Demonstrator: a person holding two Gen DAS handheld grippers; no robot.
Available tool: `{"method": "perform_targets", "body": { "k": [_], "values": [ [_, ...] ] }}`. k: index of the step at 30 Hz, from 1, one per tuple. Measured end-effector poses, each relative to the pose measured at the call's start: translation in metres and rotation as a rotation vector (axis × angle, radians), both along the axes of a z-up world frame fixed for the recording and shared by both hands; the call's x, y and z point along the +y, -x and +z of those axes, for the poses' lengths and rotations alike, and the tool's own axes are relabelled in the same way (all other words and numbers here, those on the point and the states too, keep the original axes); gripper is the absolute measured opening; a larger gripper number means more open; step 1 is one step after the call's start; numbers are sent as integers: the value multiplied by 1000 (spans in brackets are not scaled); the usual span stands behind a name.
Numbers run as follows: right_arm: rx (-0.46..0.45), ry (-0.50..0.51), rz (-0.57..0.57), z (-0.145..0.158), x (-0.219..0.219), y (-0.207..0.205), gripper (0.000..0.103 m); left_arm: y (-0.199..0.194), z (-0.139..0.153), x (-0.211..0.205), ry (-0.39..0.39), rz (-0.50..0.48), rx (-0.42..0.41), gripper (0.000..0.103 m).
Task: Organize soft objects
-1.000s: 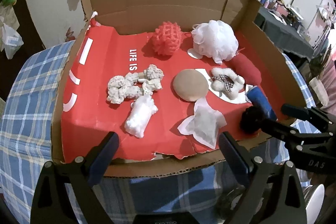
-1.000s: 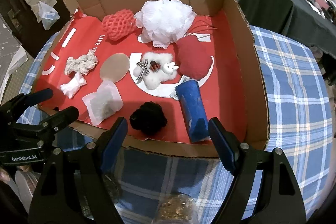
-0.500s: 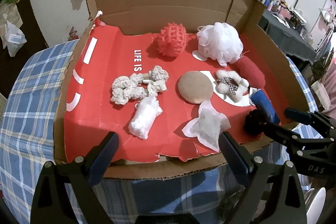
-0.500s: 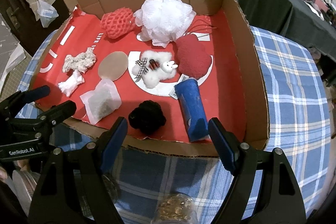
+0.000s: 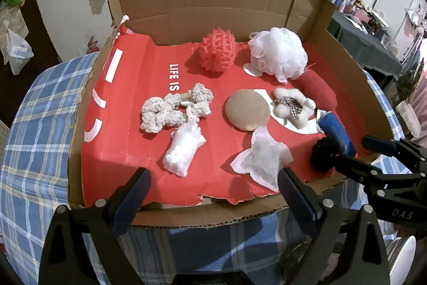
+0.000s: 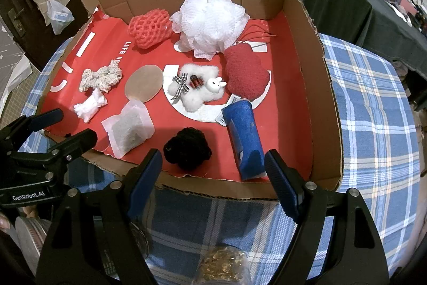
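I have both grippers hanging just outside the near wall of the cardboard box (image 6: 328, 103), fingers spread wide with nothing between them: the left gripper (image 5: 213, 194) faces the white wad (image 5: 184, 148) and the translucent pouch (image 5: 263, 156), the right gripper (image 6: 213, 170) faces the black pom-pom (image 6: 188, 148) and the blue roll (image 6: 245, 139). Farther in lie the cream crocheted piece (image 5: 173, 108), the tan disc (image 5: 246, 110), the fluffy white toy (image 6: 198, 91) and the red plush (image 6: 245, 74), touching the roll's far end. The coral mesh ball (image 5: 217, 52) and white bath pouf (image 6: 210, 20) sit near the far wall. Bare red liner (image 5: 112, 151) lies open at the near left; high walls close the far and right sides. The checked tablecloth (image 6: 373, 124) surrounds the box.
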State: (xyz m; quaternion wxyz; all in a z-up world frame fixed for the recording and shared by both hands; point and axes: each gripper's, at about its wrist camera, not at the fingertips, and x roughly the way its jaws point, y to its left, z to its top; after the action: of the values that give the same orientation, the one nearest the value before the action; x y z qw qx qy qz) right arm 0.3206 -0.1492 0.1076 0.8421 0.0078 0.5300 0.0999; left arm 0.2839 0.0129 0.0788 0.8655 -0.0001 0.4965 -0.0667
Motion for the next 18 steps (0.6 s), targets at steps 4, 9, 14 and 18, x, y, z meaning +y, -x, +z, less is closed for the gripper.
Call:
{"method": "perform_targets", "body": {
  "k": [4, 9, 14, 18],
  "values": [
    [-1, 2, 1, 0, 0, 0, 79, 0, 0, 0, 1, 4, 0, 98],
    [-1, 1, 0, 0, 0, 0, 79, 1, 0, 0, 1, 3, 0, 98],
    [-1, 1, 1, -1, 0, 0, 79, 0, 0, 0, 2, 3, 1, 98],
    [-1, 1, 1, -1, 0, 0, 79, 1, 1, 0, 2, 7, -1, 98]
  ]
}}
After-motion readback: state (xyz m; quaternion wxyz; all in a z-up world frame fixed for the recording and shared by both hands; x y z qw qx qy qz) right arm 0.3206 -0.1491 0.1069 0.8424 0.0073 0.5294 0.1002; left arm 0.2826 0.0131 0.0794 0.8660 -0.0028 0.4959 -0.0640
